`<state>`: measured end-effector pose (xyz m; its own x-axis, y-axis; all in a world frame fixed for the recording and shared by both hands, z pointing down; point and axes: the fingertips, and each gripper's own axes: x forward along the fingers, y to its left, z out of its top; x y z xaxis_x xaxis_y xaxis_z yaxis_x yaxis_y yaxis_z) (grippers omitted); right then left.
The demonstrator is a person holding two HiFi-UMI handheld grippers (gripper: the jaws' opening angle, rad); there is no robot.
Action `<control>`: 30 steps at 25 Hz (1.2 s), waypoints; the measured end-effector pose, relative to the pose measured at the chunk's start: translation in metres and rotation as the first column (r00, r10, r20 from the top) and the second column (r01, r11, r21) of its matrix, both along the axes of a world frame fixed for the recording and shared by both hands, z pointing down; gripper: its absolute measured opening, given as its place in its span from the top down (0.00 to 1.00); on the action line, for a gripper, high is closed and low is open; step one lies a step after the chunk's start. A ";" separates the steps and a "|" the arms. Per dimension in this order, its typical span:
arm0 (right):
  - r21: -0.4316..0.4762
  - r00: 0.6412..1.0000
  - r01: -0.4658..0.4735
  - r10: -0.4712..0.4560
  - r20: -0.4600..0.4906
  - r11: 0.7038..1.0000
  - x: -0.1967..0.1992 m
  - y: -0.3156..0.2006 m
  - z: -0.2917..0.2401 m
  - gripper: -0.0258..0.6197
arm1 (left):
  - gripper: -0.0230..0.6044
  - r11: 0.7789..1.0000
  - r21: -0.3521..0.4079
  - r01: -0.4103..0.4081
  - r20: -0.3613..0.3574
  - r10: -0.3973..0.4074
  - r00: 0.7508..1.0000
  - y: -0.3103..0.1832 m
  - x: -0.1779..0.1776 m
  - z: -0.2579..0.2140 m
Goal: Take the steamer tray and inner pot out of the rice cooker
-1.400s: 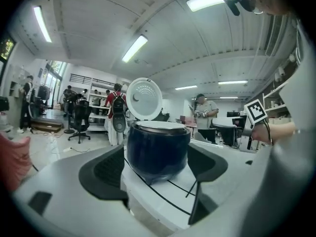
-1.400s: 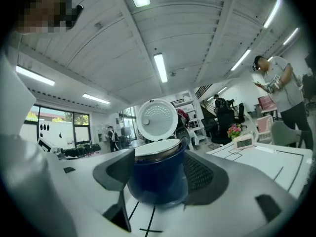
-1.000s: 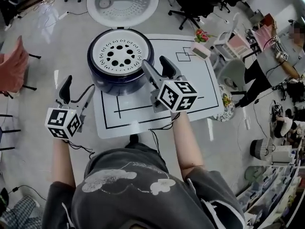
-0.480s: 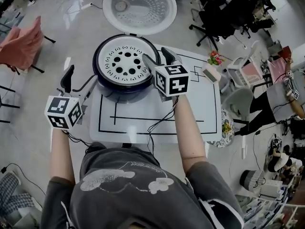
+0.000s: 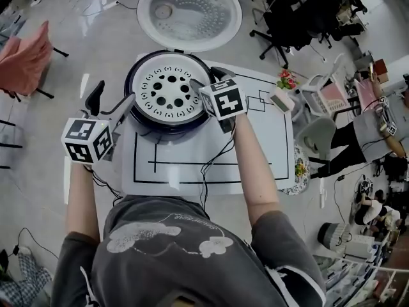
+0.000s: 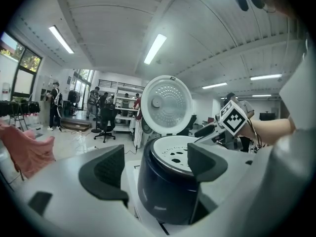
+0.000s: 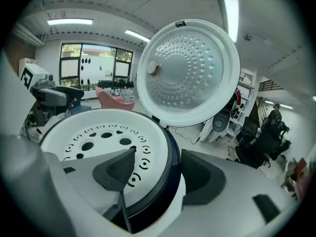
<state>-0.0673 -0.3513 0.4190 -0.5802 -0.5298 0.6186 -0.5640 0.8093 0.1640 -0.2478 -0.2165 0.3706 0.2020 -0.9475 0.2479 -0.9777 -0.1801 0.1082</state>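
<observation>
Nearest, the left gripper (image 5: 110, 101) hangs at the left side of the table (image 5: 268, 146), its jaws apart and with nothing held; in the left gripper view they frame the dark body of the rice cooker (image 6: 163, 191) without touching it. It has come a little closer to the cooker than one second ago. The bigger change is on the right: the right gripper (image 5: 206, 78), which was above the marked sheet to the right of the cooker, has moved forward to the cooker's right rim. Its jaws are also apart. In the right gripper view one jaw stands over the white steamer tray (image 7: 98, 137) and the other outside the blue wall, so the rim lies between them, not yet clamped. The tray is still seated in the top of the cooker, and the inner pot below it is hidden. Behind, the lid (image 5: 188, 11) stands fully open. I judge that the grasp on the tray edge is near, but the lifting has not begun.
</observation>
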 end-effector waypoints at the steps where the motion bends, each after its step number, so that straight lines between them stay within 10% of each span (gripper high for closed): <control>1: 0.003 1.000 -0.006 0.006 -0.022 1.000 0.001 -0.003 0.003 0.49 | 0.34 1.000 -0.004 -0.011 0.002 0.011 1.000 -0.002 0.000 0.001; 30: 0.001 0.976 -0.108 0.106 -0.188 0.994 0.002 -0.016 -0.004 0.73 | 0.34 0.996 0.005 -0.084 0.007 0.084 0.996 -0.021 -0.012 -0.003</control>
